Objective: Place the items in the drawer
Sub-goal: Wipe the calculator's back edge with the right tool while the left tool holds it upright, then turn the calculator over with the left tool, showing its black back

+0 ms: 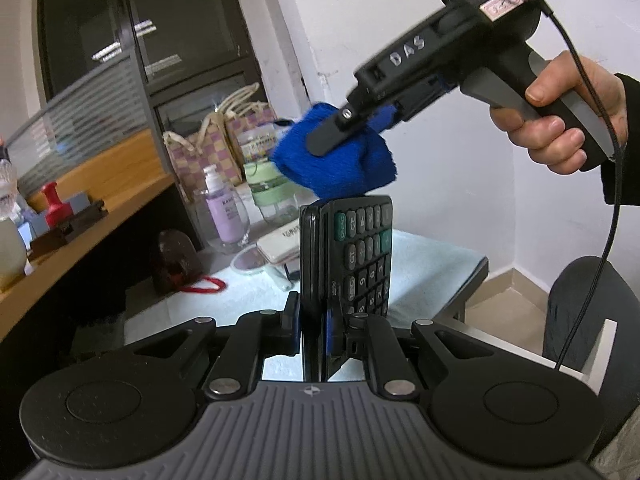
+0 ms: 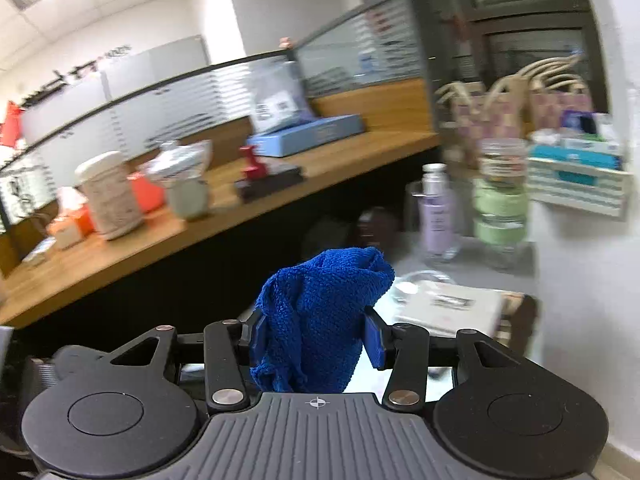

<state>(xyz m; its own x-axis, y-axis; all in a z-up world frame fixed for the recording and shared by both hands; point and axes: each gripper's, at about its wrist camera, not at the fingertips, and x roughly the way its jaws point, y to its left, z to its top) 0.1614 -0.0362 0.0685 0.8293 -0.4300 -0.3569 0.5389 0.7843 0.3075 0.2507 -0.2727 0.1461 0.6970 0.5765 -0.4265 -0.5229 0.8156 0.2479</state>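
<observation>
A black calculator (image 1: pixel 362 256) with grey and green keys stands upright, edge toward me, with my left gripper (image 1: pixel 316 328) shut on its lower end. Just above its top edge hangs a bunched blue cloth (image 1: pixel 336 160), pinched by my right gripper (image 1: pixel 332 140), which a hand (image 1: pixel 560 120) holds by its handle at the upper right. In the right wrist view the blue cloth (image 2: pixel 320 320) bulges up between the blue pads (image 2: pixel 374 342) of my right gripper (image 2: pixel 316 344). No drawer shows in either view.
A low white-topped table (image 1: pixel 432 268) carries a purple bottle (image 1: pixel 222 208) in a glass, a green-banded jar (image 1: pixel 272 192), a round lid and a white box (image 2: pixel 452 304). A wooden desk (image 2: pixel 168 236) with jars and boxes runs along the left. A chair back (image 1: pixel 588 312) stands at right.
</observation>
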